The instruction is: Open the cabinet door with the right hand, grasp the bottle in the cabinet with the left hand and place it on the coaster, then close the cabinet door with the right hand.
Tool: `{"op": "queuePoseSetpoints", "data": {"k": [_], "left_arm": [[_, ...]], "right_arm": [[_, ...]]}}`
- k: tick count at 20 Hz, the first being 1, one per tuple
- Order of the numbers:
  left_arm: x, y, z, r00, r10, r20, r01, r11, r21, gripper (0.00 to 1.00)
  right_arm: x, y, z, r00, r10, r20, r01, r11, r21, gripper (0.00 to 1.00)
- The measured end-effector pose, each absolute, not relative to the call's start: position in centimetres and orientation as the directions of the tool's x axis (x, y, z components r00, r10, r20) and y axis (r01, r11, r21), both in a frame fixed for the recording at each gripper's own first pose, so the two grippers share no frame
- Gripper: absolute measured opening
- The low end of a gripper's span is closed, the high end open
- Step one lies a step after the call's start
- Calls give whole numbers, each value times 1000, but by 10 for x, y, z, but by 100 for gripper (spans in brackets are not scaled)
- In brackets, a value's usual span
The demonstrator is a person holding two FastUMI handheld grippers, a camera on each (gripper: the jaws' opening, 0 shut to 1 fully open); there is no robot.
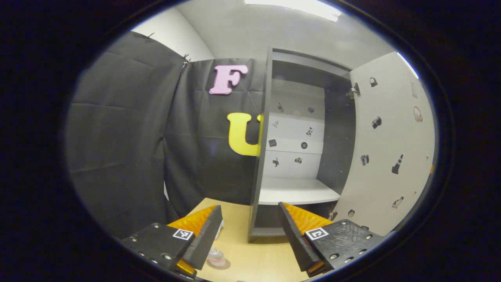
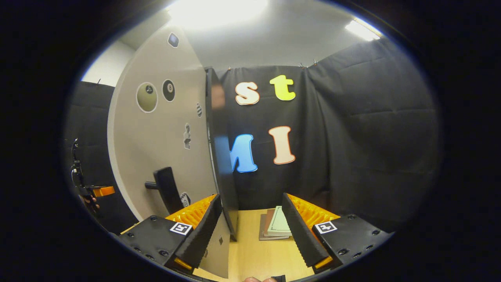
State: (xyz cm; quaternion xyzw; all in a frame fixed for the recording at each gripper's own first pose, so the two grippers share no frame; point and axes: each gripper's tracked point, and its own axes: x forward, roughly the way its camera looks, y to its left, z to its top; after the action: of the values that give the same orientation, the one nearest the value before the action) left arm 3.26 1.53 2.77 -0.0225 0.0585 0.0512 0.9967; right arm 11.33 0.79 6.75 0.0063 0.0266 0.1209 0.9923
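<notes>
The grey cabinet stands with its white door swung out to the right. Its white shelf is bare. My left gripper is open in front of the cabinet, nothing between its fingers. Low on the wooden table, a small clear bottle peeks out beside the left finger, on what looks like a pale round coaster. In the right gripper view, my right gripper is open around the door's free edge. The black handle is left of the fingers. The left gripper shows at far left.
A small stack of books lies on the wooden table ahead of the right gripper. Black cloth walls close the booth on all sides. Small stickers dot the door and the cabinet's back panel.
</notes>
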Motion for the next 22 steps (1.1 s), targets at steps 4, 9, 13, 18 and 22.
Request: {"op": "queuePoseSetpoints", "data": {"k": [4, 9, 13, 18, 22], "left_arm": [[33, 34, 24, 985, 126, -121, -133, 990, -52, 86], [29, 53, 14, 981, 146, -131, -155, 986, -64, 86], [26, 69, 10, 977, 170, -125, -178, 982, -59, 86], [26, 78, 5, 976, 177, -126, -185, 981, -55, 88], [24, 81, -2, 977, 159, -144, -169, 984, -58, 88]], "right_arm": [[106, 11, 72, 968, 242, -60, -241, 970, 17, 98], [97, 21, 80, 975, 213, -55, -214, 977, -19, 98], [85, 40, 80, 979, 203, -30, -204, 976, -74, 96], [77, 75, 73, 965, 255, -56, -256, 967, -15, 96], [73, 106, 70, 953, 294, -67, -294, 956, 3, 96]]}}
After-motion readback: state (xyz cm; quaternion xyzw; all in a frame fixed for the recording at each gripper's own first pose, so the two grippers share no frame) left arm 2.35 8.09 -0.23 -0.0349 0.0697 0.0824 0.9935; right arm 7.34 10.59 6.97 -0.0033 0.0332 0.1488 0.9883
